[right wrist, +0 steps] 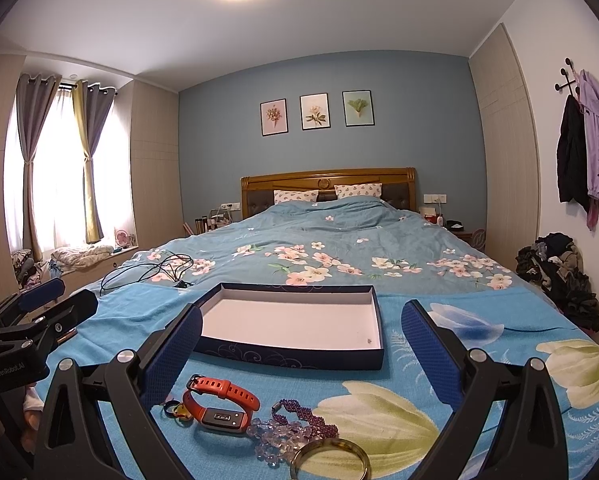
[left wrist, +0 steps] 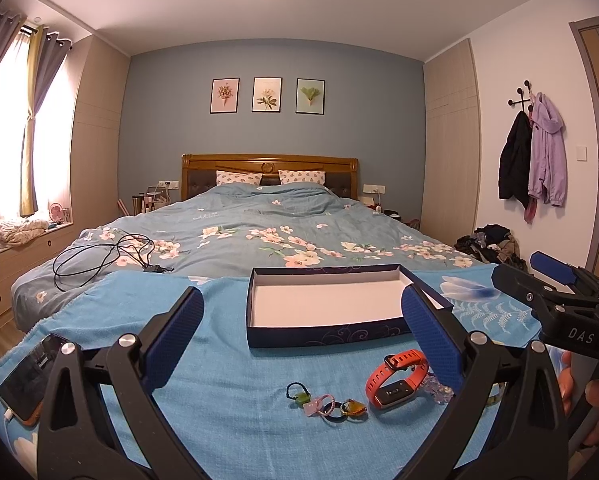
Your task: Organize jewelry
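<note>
A dark blue box (left wrist: 327,338) (right wrist: 295,354) with a white inside lies open and empty on the blue bedspread. In front of it lie an orange watch band (left wrist: 393,378) (right wrist: 219,400), several small hair ties (left wrist: 327,400), a purple bead bracelet (right wrist: 303,420), a clear bead bracelet (right wrist: 275,440) and a gold bangle (right wrist: 331,460). My left gripper (left wrist: 303,336) is open above the hair ties and watch. My right gripper (right wrist: 301,344) is open above the bracelets, holding nothing. Each gripper shows at the edge of the other's view.
A phone (left wrist: 31,376) on a cable lies at the bed's near left corner. A black cable (left wrist: 107,256) is coiled farther up the floral duvet. A pile of clothes (right wrist: 559,276) sits on the floor at the right.
</note>
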### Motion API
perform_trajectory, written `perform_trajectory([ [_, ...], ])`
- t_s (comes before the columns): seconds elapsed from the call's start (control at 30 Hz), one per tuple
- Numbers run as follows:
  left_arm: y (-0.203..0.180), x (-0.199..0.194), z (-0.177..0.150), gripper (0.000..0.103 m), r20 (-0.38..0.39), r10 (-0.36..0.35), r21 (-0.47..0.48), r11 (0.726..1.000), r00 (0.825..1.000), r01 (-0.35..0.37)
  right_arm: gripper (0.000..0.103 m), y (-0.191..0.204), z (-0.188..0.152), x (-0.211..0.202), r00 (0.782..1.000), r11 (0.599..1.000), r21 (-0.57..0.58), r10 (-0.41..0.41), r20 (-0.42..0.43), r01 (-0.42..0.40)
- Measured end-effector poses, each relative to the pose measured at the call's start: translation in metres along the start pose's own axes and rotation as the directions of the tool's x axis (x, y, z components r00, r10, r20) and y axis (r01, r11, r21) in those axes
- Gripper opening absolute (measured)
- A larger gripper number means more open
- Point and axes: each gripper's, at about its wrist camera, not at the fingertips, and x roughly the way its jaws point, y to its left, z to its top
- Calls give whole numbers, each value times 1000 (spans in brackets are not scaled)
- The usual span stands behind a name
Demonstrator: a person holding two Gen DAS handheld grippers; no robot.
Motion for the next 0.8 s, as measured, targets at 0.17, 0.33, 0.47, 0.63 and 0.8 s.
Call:
perform_trajectory([
  [0.17,0,0,0,97,-1,-1,0,1000,1000,1,96,1,-1,1,1000,1000,0,3,-2,-3],
  [0.33,1,0,0,97,-3,-2,-1,1000,1000,2,96,0,-2,2,1000,1000,2,4,-4,-4],
  [0.47,-1,-1,-1,97,-6,-6,0,1000,1000,6,96,1,-2,3,1000,1000,1,6,-8,-6],
  [0.63,-1,-2,-1,97,-14,-11,0,1000,1000,11,96,1,-3,5,1000,1000,0,8,-10,-8],
  [0.8,0,-1,-1,97,-16,-11,-1,1000,1000,11,96,2,-3,6,1000,1000,-1,9,-13,-9],
])
